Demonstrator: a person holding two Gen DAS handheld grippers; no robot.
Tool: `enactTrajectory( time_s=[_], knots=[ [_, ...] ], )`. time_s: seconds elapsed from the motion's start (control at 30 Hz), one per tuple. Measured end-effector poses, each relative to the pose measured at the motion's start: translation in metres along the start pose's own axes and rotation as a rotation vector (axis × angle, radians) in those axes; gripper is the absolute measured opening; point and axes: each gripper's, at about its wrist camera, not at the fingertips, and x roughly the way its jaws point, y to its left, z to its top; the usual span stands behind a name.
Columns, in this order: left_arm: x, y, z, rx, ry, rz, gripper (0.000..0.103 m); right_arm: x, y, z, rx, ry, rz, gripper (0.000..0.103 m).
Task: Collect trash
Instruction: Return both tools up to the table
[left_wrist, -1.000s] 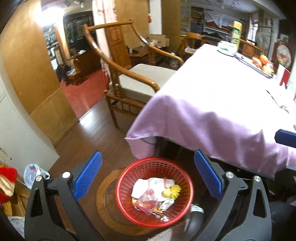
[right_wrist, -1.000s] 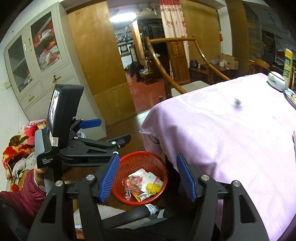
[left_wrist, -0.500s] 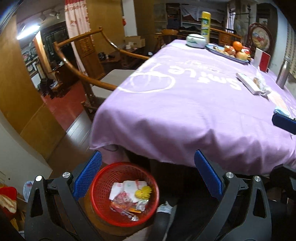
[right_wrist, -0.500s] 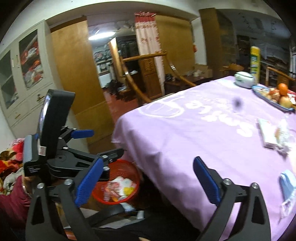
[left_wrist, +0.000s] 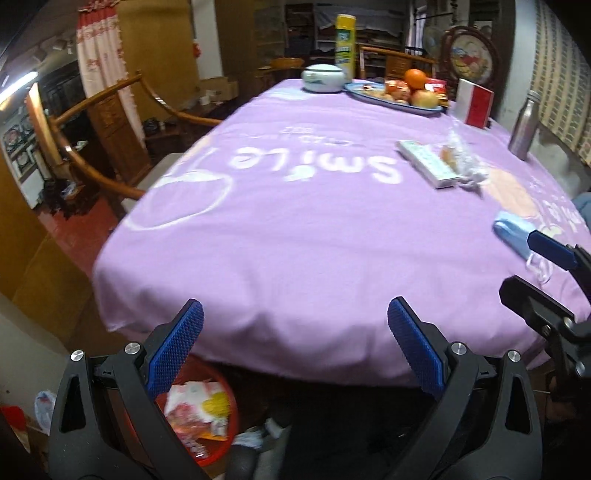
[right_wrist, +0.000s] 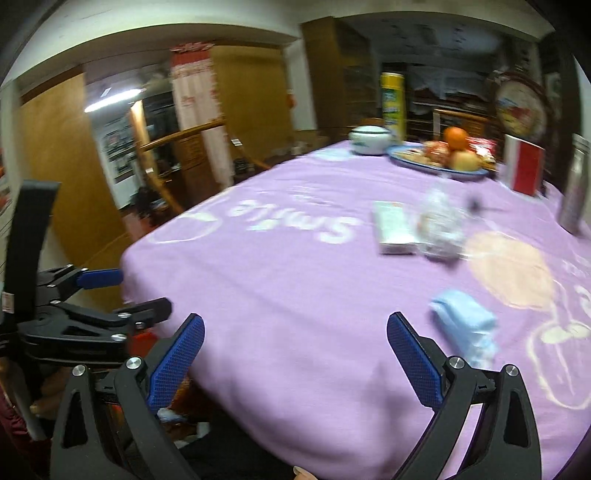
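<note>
left tongs (left_wrist: 295, 347): wide apart, nothing between the pads, over the near edge of the desk
right tongs (right_wrist: 295, 354): wide apart, empty, over the desk's near edge; light blue wad just right of the right pad
desk (left_wrist: 295, 240): purple cloth with white "Smile" print
trash on desk: light blue wad (right_wrist: 465, 326) near the front right; crumpled clear plastic wrapper (left_wrist: 461, 158) touching a flat white box (left_wrist: 428, 162) further back
trash basket (left_wrist: 207, 410): red mesh, on the floor below the desk's near left corner, holds paper and wrappers
far end: fruit plate (left_wrist: 395, 98), white lidded bowl (left_wrist: 321, 77), yellow can (left_wrist: 345, 44), metal bottle (left_wrist: 524, 125)
blur: right view smeared
</note>
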Motion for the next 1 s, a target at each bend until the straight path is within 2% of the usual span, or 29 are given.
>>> enactTrajectory(
  time_s=[0.13, 0.3, 0.53, 0.67, 0.83, 1.0],
  knots=[
    [0.017, -0.028, 0.013, 0.033, 0.026, -0.051, 0.096, 0.000, -0.038, 0.000, 0.057, -0.006, -0.069, 0.097],
    [0.031, -0.066, 0.027, 0.104, 0.035, -0.090, 0.096, -0.001, -0.081, -0.002, 0.100, -0.016, -0.177, 0.097],
    [0.055, -0.110, 0.047, 0.167, 0.056, -0.137, 0.096, -0.007, -0.139, -0.003, 0.169, -0.016, -0.286, 0.097],
    [0.067, -0.136, 0.060, 0.204, 0.065, -0.178, 0.096, -0.012, -0.164, -0.001, 0.211, -0.014, -0.329, 0.097],
    [0.080, -0.163, 0.077, 0.269, 0.039, -0.152, 0.096, -0.016, -0.193, 0.002, 0.272, -0.014, -0.350, 0.097],
    [0.093, -0.171, 0.105, 0.252, 0.032, -0.175, 0.096, -0.015, -0.211, 0.003, 0.302, -0.010, -0.390, 0.097]
  ],
)
